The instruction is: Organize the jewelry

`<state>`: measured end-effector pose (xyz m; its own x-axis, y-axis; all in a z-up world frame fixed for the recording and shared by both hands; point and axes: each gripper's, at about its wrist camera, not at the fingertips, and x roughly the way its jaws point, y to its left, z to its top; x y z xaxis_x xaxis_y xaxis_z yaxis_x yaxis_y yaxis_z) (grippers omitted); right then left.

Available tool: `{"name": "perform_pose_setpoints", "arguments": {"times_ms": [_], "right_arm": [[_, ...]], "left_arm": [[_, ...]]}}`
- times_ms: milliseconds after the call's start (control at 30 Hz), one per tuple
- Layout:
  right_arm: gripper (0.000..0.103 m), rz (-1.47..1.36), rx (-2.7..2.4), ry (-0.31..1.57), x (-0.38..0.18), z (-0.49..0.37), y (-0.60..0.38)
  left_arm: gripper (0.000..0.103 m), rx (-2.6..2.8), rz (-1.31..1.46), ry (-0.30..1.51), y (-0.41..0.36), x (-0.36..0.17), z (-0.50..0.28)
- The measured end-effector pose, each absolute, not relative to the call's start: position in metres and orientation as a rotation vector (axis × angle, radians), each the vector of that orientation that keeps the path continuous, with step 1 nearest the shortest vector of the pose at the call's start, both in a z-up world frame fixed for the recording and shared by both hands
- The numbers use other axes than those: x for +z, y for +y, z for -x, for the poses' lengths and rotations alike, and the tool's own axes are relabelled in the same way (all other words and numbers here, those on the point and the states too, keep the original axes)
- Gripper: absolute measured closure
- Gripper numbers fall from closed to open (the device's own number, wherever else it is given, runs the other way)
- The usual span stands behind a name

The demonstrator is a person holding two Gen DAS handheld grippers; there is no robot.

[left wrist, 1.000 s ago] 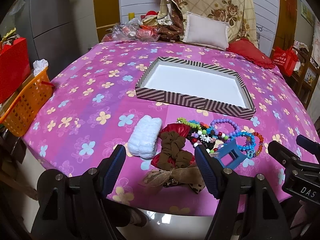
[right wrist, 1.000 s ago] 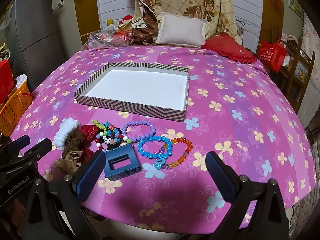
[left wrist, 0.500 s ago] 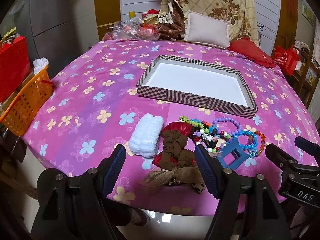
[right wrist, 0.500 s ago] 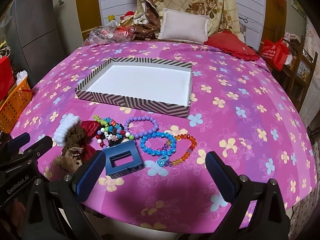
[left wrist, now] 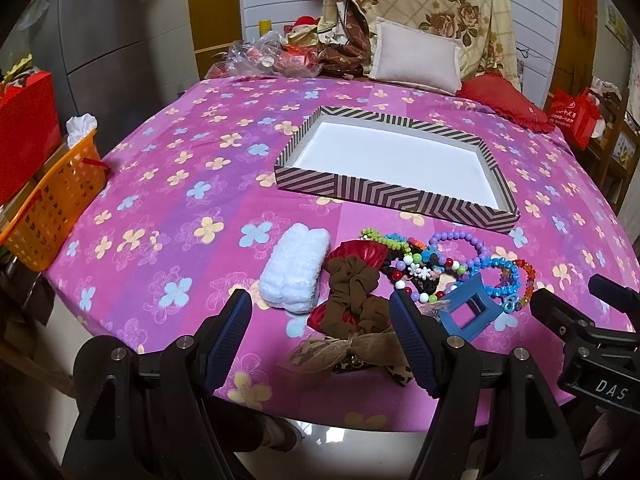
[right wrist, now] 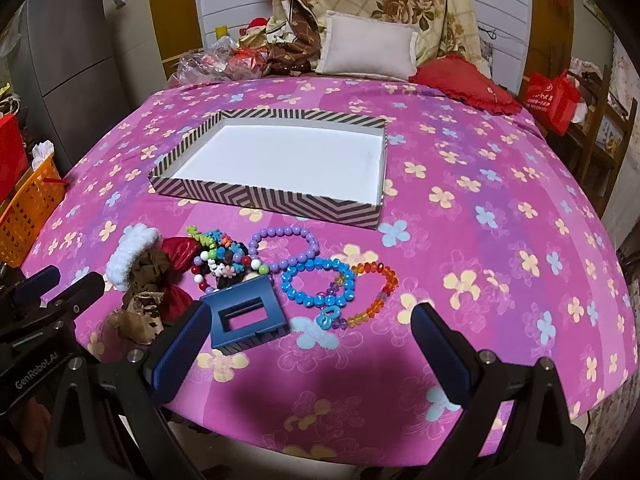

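We find both grippers, left gripper [left wrist: 322, 332] and right gripper [right wrist: 310, 340], spread wide and empty. The blue hair clip [right wrist: 245, 316] lies just ahead of the right gripper's left jaw; we judge it light, rigid, slick: pinch across its frame. Beaded bracelets [right wrist: 318, 284] beyond look slippery.

A pink floral bedspread [right wrist: 480, 184] fills the room's middle, pillows [right wrist: 368, 46] against white panelling, grey cabinet [left wrist: 104, 36] left.

We see the tray [right wrist: 276, 200] lying behind the bracelets [right wrist: 320, 280], the hair clip [right wrist: 246, 316] before them, the scrunchies [left wrist: 352, 292] left.
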<state>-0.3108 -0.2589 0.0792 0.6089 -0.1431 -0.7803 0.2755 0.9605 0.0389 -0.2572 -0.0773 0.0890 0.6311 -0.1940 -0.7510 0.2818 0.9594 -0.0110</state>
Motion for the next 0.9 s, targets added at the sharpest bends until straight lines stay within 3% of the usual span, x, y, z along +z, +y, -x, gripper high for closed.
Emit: {"name": "perform_pose_setpoints", "arguments": {"times_ms": [900], "right_arm": [[0.001, -0.19, -0.203, 0.926, 0.067, 0.304, -0.262]], "left_arm": [[0.031, -0.305, -0.052, 0.886, -0.052, 0.084, 0.244]]}}
